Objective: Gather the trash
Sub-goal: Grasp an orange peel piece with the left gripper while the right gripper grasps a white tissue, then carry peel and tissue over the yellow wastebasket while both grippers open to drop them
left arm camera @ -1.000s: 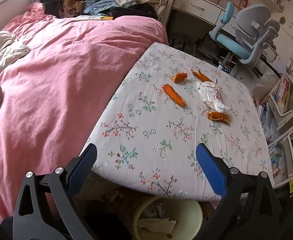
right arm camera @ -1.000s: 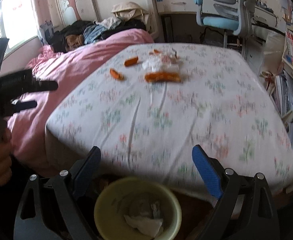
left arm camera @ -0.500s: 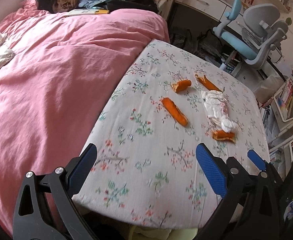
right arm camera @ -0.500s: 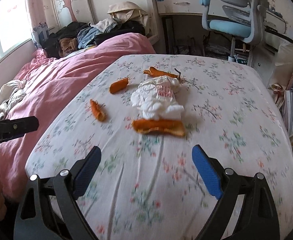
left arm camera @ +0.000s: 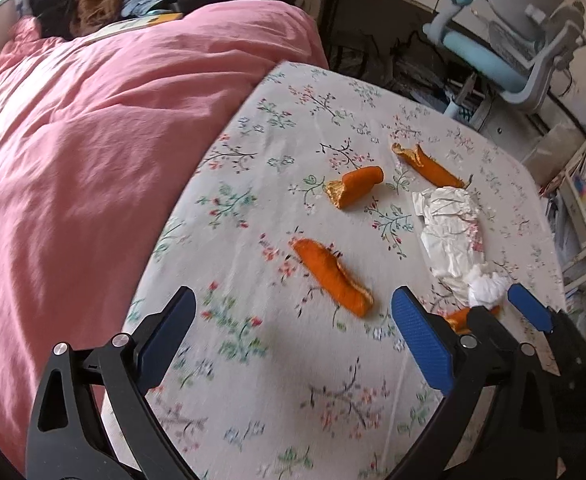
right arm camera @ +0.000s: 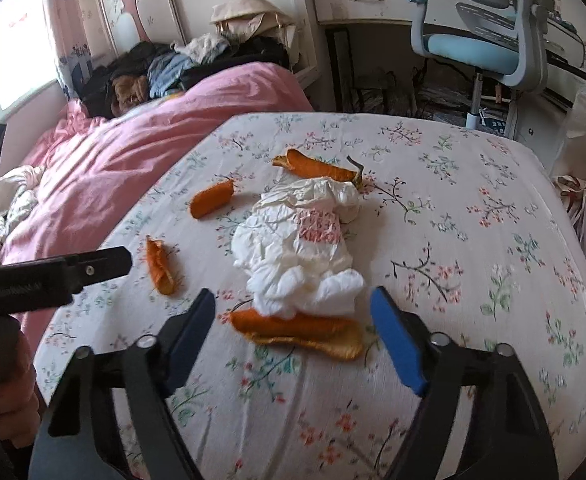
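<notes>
Orange peel strips (left arm camera: 333, 276) lie mid-bed on the floral sheet (left arm camera: 277, 360), clear of its edges; the left hand-held gripper (left arm camera: 293, 328) hovers wide open, empty. Right view: right hand-held gripper (right arm camera: 293, 336), closing, straddles one long orange peel (right arm camera: 297, 332) under crumpled white paper (right arm camera: 301, 256), not gripping.

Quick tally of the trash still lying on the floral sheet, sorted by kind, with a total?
Orange peel pieces: 4 — nearest peel, left peel, rolled peel, far peel
Crumpled white plastic bag: 1
Total: 5 pieces, none picked up yet.
</notes>
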The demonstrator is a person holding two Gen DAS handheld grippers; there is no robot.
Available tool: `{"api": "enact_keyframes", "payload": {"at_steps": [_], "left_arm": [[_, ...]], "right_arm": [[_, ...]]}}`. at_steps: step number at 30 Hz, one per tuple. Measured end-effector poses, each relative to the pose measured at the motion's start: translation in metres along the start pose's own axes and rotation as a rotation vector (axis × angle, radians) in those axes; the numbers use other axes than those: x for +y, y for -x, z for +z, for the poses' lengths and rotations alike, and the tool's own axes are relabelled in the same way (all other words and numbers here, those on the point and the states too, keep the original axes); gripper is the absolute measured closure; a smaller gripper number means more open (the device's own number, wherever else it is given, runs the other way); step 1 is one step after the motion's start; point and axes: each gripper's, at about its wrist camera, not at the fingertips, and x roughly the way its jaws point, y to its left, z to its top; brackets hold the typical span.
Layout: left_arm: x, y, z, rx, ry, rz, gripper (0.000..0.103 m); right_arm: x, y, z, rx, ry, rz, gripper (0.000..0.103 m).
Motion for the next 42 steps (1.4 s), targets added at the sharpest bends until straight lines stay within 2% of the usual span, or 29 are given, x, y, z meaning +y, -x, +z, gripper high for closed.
{"api": "enact_keyframes", "payload": {"at_steps": [1,3,5,6,7,8,9,10,12,13,18,25,33,42], "left_arm": [[-0.003,-0.004,0.002,0.003,-0.007,0.006,0.009],[-0.007,-0.01,0.004,0.004,-0.017,0.014,0.011],[-0.01,-0.017,0.006,0.014,-0.024,0.015,0.016],[-0.01,-0.019,0.006,0.019,-0.024,0.013,0.023],[-0.011,-0.022,0.006,0.026,-0.026,0.005,0.035],[-0.012,-0.025,0.006,0.038,-0.029,-0.009,0.043],[-0.012,-0.026,0.006,0.037,-0.033,-0.014,0.051],[-0.013,-0.025,0.005,0.026,-0.043,-0.021,0.069],[-0.012,-0.025,0.005,0.041,-0.044,-0.088,0.083],[-0.013,-0.022,0.004,0.034,-0.05,-0.09,0.087],[-0.01,-0.004,-0.001,0.003,-0.059,-0.152,0.09],[-0.009,0.035,-0.015,-0.055,-0.086,-0.222,0.09],[-0.005,0.07,-0.044,-0.09,-0.099,-0.259,0.09],[-0.001,0.101,-0.101,-0.088,-0.123,-0.285,0.09]], "right_arm": [[-0.001,-0.003,0.002,0.007,0.003,0.002,0.04],[-0.002,-0.01,0.005,0.031,0.012,0.012,0.061],[-0.003,-0.01,0.005,0.036,0.012,0.025,0.067],[-0.004,-0.009,0.005,0.033,0.013,0.027,0.072],[-0.004,-0.007,0.005,0.027,0.014,0.029,0.074],[-0.005,-0.004,0.005,0.021,0.011,0.035,0.077],[-0.006,-0.001,0.005,0.014,0.004,0.044,0.084],[-0.007,0.0,0.006,0.009,-0.001,0.05,0.085],[-0.011,0.009,0.007,-0.017,-0.019,0.066,0.087],[-0.013,0.012,0.008,-0.025,-0.027,0.071,0.087],[-0.028,0.041,0.008,-0.079,-0.113,0.116,0.087],[-0.039,0.068,-0.004,-0.102,-0.201,0.183,0.087],[-0.023,0.095,-0.029,-0.105,-0.181,0.23,0.087],[0.006,0.123,-0.079,-0.056,-0.137,0.277,0.087]]}}
